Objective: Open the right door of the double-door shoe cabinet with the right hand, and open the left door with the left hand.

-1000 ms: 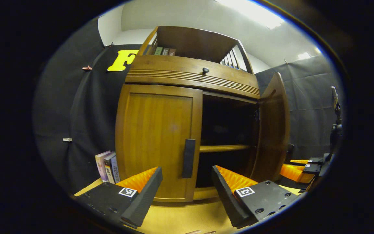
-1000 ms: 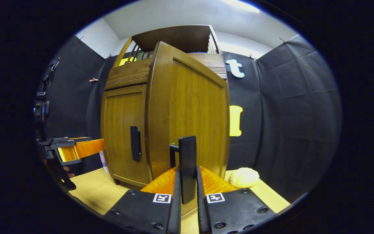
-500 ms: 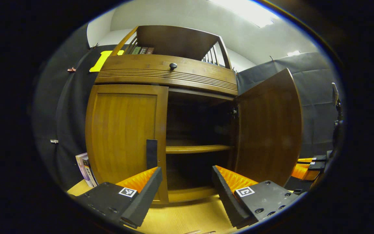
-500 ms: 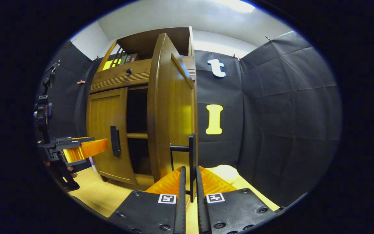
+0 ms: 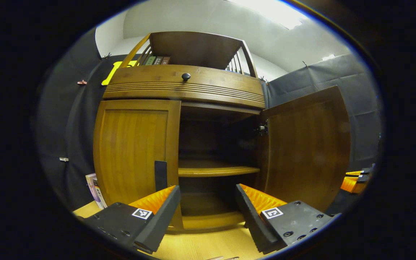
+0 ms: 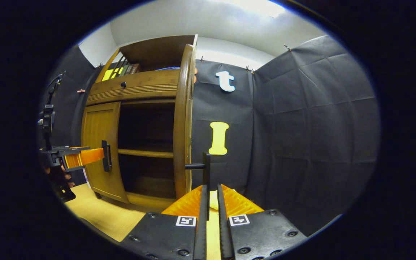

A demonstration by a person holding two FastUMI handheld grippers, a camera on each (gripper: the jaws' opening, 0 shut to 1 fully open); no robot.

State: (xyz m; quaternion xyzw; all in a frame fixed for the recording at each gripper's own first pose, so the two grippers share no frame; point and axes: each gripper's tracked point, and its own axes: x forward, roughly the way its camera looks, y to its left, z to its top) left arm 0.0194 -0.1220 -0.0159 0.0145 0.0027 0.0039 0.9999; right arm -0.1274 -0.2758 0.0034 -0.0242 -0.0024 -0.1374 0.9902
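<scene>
R claw (image 6: 209,202) clamped on right door handle (image 6: 206,169); L claw (image 5: 208,206) wide, near left door (image 5: 132,151).

Books (image 5: 156,60) stand in a row on the top shelf (image 5: 193,43), behind its slatted rail. More books (image 5: 95,185) lean at the cabinet's left foot on the wooden tabletop (image 5: 200,245). Something blue, perhaps cloth (image 6: 167,68), lies up top.

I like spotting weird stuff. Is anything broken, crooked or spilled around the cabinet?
Nothing stands out. The right door is swung wide open with the right gripper shut on its handle, as the job needs. The left door sits closed and straight, and the shelf inside looks level.
</scene>
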